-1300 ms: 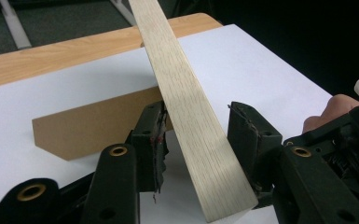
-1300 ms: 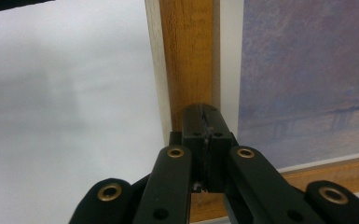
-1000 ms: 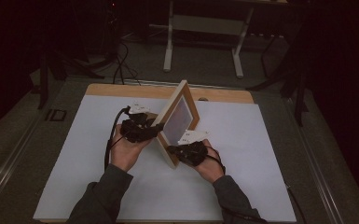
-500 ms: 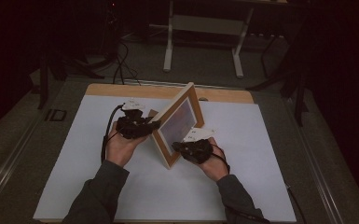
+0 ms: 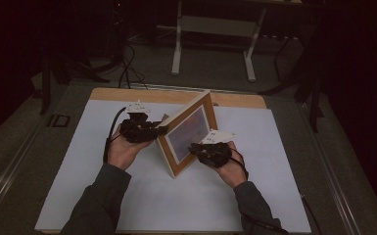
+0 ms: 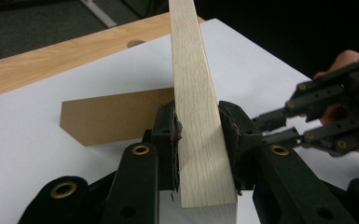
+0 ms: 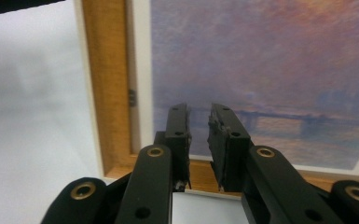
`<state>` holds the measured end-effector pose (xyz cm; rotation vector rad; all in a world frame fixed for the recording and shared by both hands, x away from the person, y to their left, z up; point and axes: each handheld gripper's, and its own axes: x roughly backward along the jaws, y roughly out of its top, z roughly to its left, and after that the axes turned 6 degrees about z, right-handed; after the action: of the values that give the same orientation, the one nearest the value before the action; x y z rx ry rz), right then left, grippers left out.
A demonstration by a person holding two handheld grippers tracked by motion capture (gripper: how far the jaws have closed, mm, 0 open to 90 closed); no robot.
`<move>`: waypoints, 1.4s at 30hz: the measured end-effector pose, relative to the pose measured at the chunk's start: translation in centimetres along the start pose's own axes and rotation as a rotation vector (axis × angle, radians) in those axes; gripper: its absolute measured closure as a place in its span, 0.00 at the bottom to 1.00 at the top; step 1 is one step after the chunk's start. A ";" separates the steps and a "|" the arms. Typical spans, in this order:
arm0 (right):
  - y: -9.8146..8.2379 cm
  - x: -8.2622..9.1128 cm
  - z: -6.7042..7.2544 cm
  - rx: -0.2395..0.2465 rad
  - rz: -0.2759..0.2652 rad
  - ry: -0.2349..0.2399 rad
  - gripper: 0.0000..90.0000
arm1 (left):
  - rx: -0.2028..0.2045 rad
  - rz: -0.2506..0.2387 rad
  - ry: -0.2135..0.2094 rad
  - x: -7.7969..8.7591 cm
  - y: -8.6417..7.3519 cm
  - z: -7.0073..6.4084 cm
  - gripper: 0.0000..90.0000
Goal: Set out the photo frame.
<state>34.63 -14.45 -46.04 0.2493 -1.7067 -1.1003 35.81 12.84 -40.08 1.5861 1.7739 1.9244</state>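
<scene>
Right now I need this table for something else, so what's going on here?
A person is standing a wooden picture frame upright on the white table. The left claw is clamped on the frame's edge, holding it steady. The right claw sits in front of the picture with nothing between its jaws, which have just been opening. A brown stand flap sticks out behind the frame onto the table.

A dim lab or recording room, not a home: beyond the jaws a wooden worktop (image 5: 127, 94) under a white sheet (image 5: 186, 196) stands on grey carpet (image 5: 24, 147); farther beyond, loose cables (image 5: 127, 68) trail across it and a white metal table frame (image 5: 215, 29) stands in darkness.
</scene>
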 end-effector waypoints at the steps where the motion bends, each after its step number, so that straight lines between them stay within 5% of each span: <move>1: -0.1 0.2 -0.2 -0.006 0.000 -0.008 0.84 | -0.012 -0.001 -0.020 -0.1 0.1 0.1 0.79; 11: -0.4 1.2 -1.4 -0.023 -0.006 -0.047 0.80 | -0.038 -0.002 -0.079 -0.3 0.3 0.7 0.79; 31: -0.3 4.2 -4.7 -0.109 -0.079 -0.148 0.77 | -0.156 0.040 -0.130 -0.6 1.3 2.5 0.79; 42: -0.5 4.8 -5.9 -0.140 -0.083 -0.176 0.76 | -0.180 0.027 -0.217 -1.1 1.5 3.1 0.80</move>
<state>37.34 -20.93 -43.12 0.1395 -1.7773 -1.3301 39.31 13.79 -40.23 1.6883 1.4596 1.7857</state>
